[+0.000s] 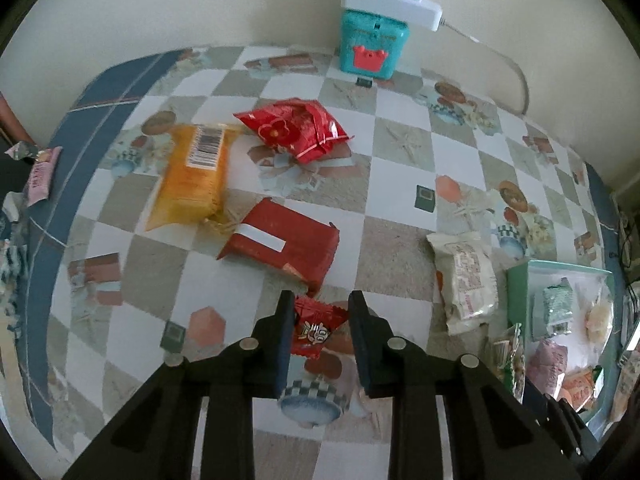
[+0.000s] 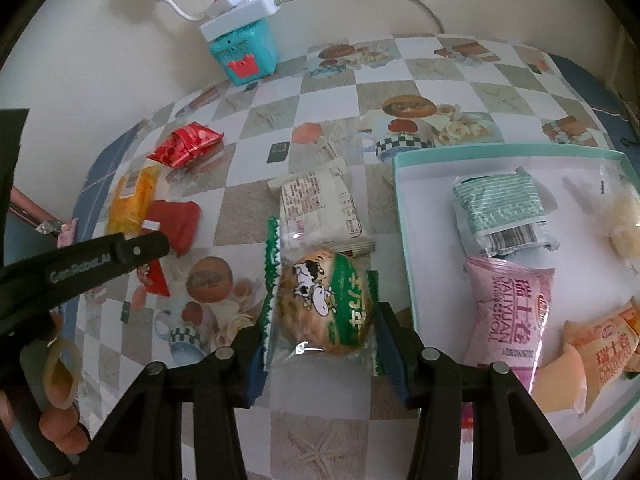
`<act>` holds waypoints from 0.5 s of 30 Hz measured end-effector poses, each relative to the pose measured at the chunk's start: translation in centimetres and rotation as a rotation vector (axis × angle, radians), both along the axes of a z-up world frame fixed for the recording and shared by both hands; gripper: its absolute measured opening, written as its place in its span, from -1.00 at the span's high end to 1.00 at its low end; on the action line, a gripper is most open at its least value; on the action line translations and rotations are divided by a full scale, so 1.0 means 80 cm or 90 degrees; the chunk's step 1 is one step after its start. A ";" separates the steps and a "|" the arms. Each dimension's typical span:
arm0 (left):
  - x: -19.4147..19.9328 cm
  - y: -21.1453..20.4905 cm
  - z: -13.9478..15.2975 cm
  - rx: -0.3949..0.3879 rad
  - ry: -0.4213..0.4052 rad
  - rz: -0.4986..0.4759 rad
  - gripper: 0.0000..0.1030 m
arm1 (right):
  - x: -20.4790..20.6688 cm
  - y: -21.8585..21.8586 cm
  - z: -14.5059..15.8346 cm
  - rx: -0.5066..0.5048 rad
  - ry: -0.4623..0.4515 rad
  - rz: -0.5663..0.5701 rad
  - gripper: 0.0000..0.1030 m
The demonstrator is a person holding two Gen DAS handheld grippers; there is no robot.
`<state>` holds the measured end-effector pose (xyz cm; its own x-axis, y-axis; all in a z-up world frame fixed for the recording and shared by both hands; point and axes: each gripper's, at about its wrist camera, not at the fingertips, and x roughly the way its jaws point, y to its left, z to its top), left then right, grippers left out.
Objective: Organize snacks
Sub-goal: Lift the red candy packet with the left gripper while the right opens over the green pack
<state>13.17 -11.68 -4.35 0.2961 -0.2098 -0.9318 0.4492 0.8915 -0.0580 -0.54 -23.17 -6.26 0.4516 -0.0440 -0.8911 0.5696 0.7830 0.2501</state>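
Left on the desk [image 1: 400, 248]: an orange pack [image 1: 196, 176] and two red packs. The left gripper [image 1: 320, 316] brackets a small red candy [image 1: 316, 330], fingers unclosed. The right gripper [image 2: 318, 320] clasps a green cake [image 2: 320, 304]. The tray [image 2: 404, 208] holds four snacks.

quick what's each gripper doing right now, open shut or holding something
left gripper: open, jaws either side of a small red snack packet, not clamped.
right gripper: shut on the green cow-print snack.
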 end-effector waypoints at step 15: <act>-0.016 0.038 0.012 -0.044 0.019 0.050 0.46 | -0.026 -0.001 0.024 0.025 -0.051 -0.016 0.49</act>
